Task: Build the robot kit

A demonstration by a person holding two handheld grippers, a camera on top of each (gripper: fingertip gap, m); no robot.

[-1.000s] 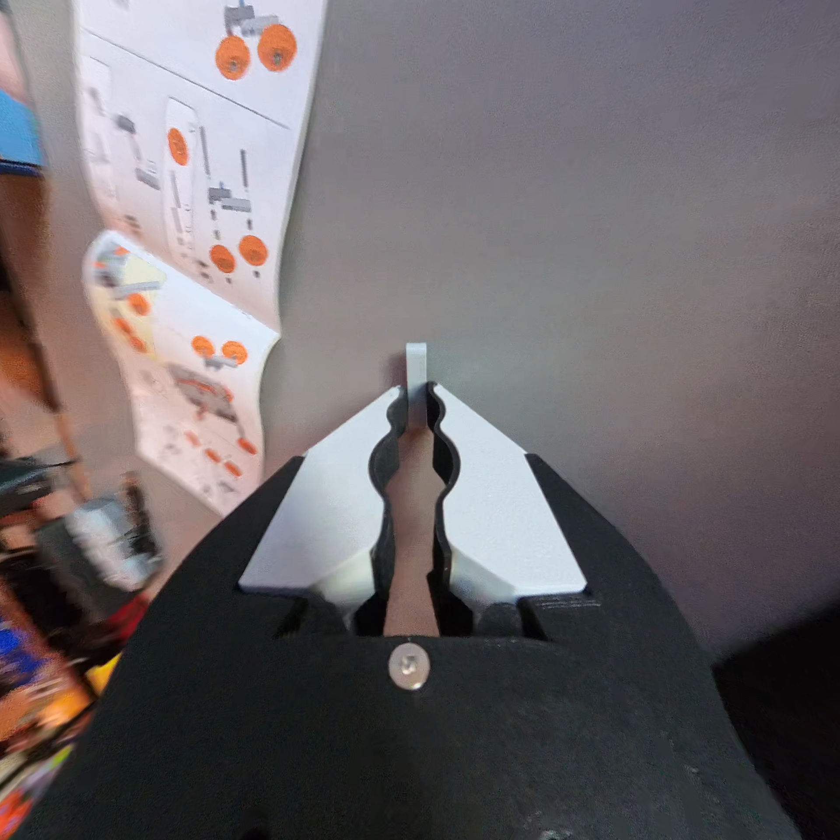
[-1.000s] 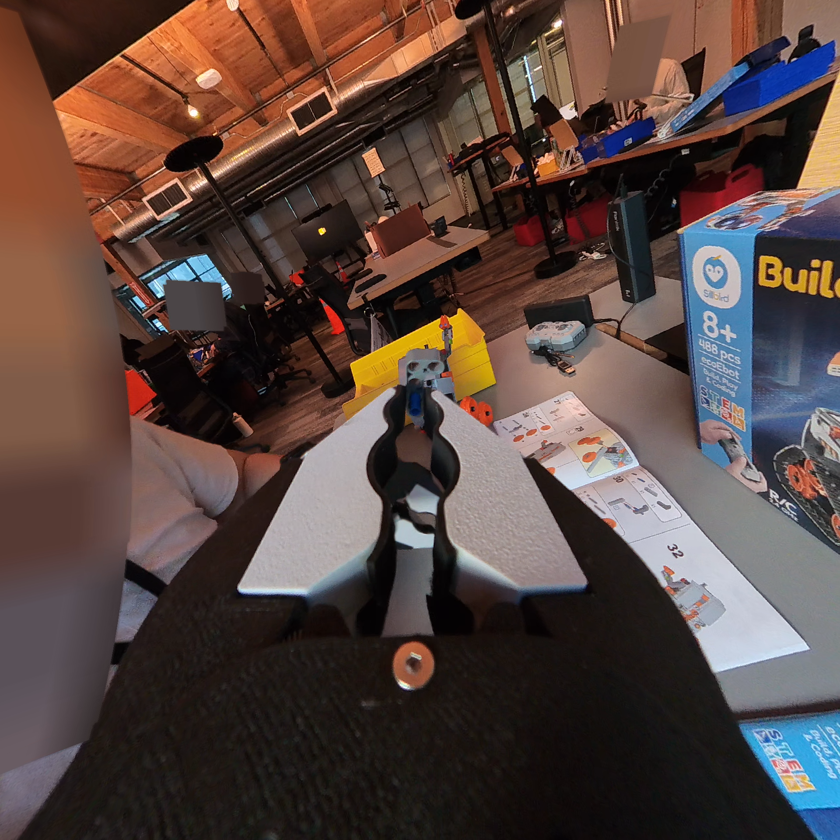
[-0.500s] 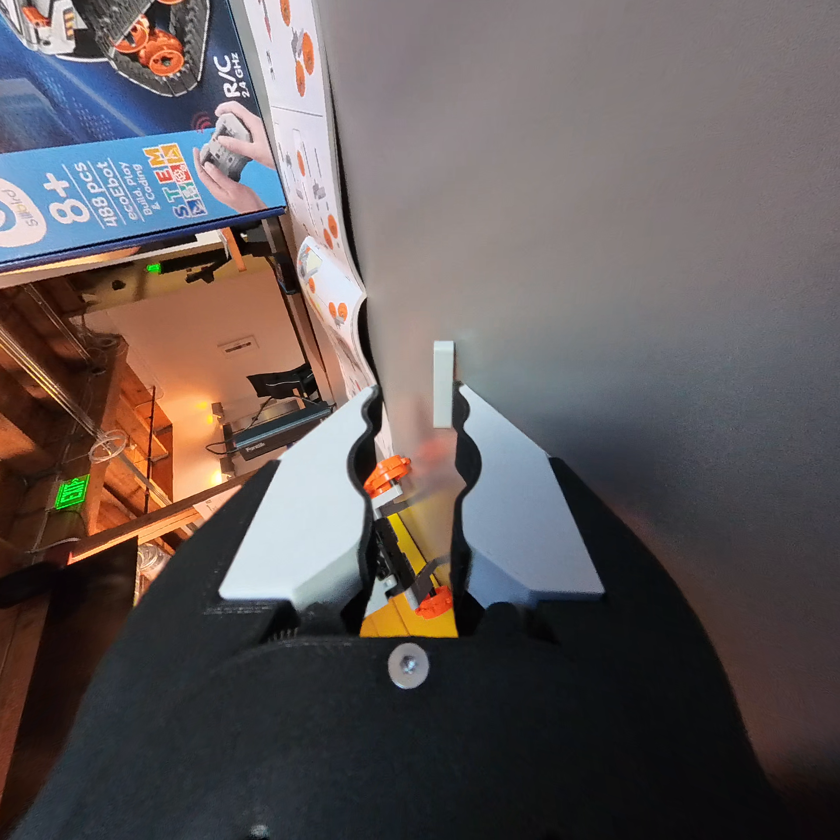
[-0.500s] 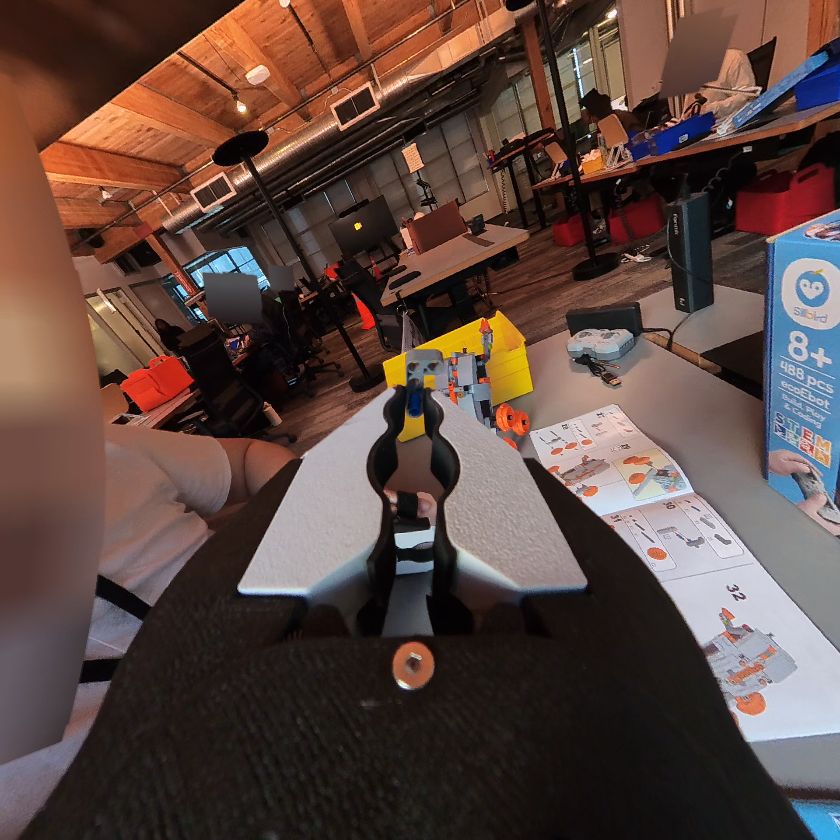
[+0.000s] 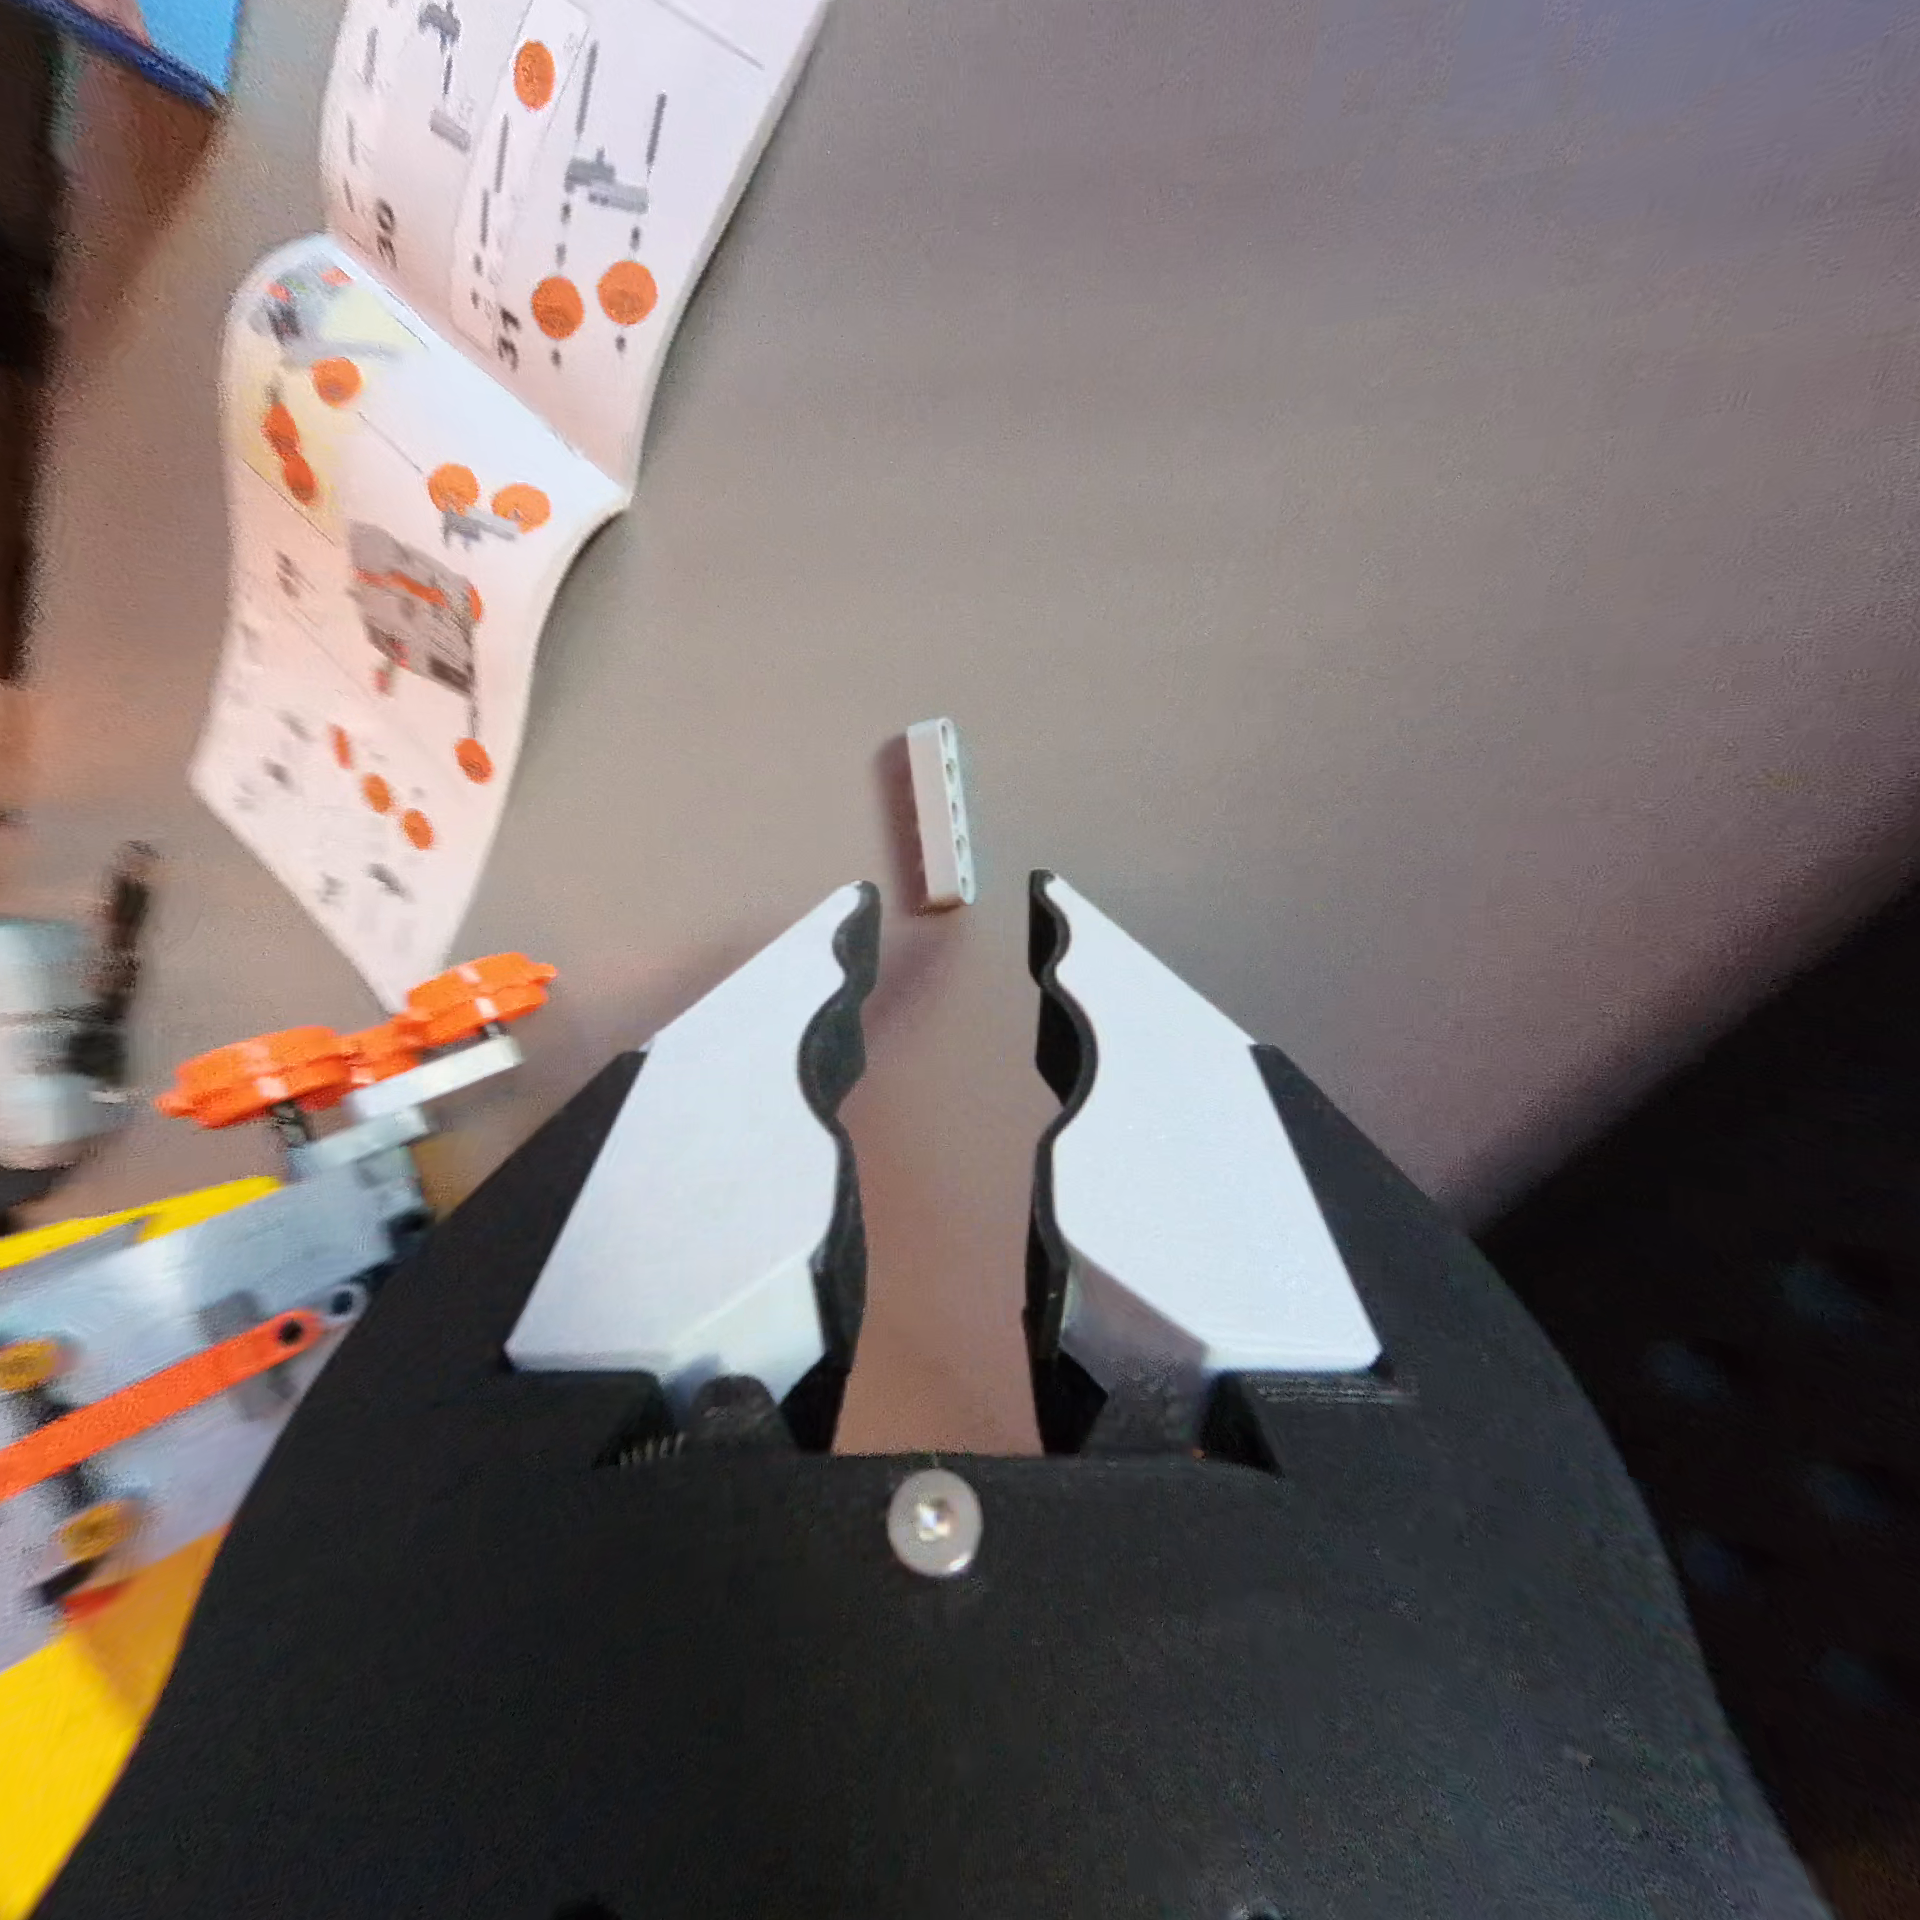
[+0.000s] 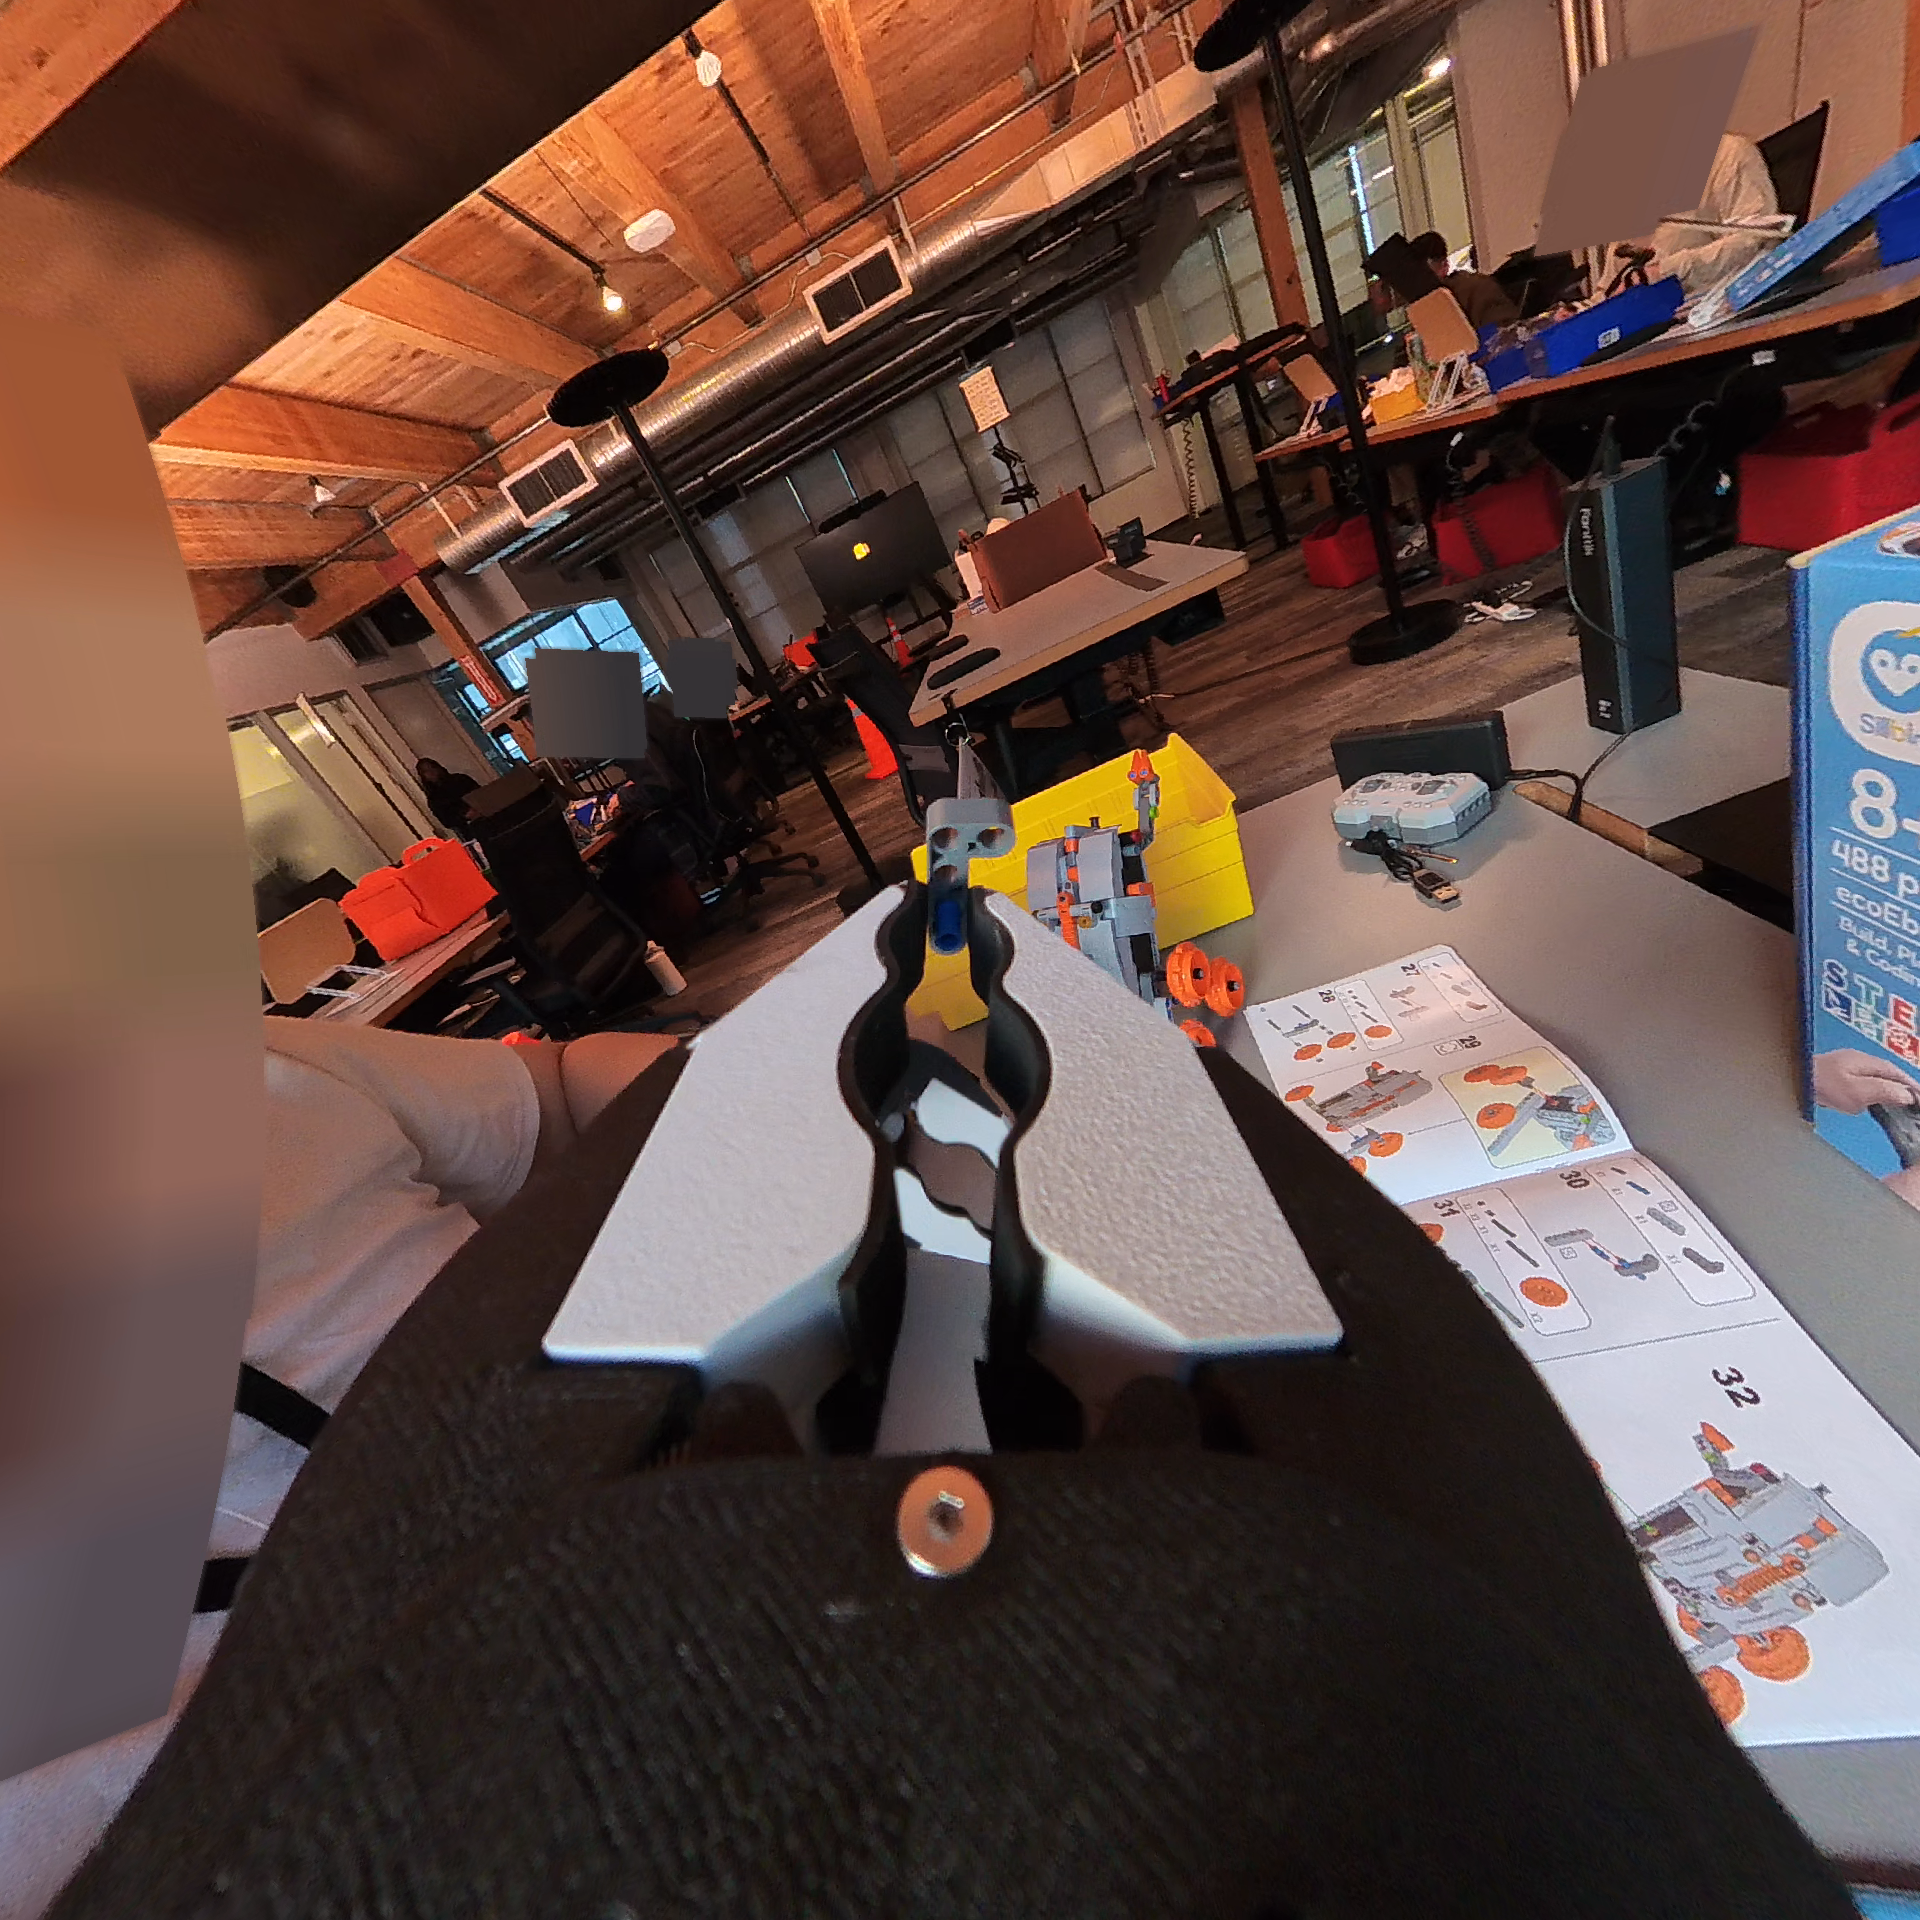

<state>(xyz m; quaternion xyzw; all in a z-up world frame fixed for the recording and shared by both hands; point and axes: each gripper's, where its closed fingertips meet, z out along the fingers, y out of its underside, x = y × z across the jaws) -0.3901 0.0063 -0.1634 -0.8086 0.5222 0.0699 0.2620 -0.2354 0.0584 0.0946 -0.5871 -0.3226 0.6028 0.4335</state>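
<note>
The left gripper (image 5: 954,891) has its two white, black-lined fingers spread apart, holding nothing; a small pale grey plastic beam with a row of round holes (image 5: 942,812) lies on the grey tabletop (image 5: 1351,520) just beyond the fingertips, in line with the gap and clear of both. Whether the fingertips touch the tabletop cannot be told. To the near left, blurred and cut off by the frame edge, are a grey and orange toy brick assembly with orange gear wheels (image 5: 343,1049) and part of a yellow plastic bin (image 5: 62,1704). Farther left lies an open white instruction booklet (image 5: 436,499), its pages smeared by motion.

The right gripper (image 6: 951,904) is pressed together on a small grey brick connector with two round holes and a blue pin (image 6: 961,862), held up in the air, tilted above the table. Only this view shows the bin (image 6: 1195,831) whole, the brick model (image 6: 1091,894) standing before it, a blue cardboard box (image 6: 1860,894) cut off at far right, a grey handheld controller (image 6: 1413,805), and the open workshop behind. A person's light sleeve (image 6: 395,1122) shows at near left.
</note>
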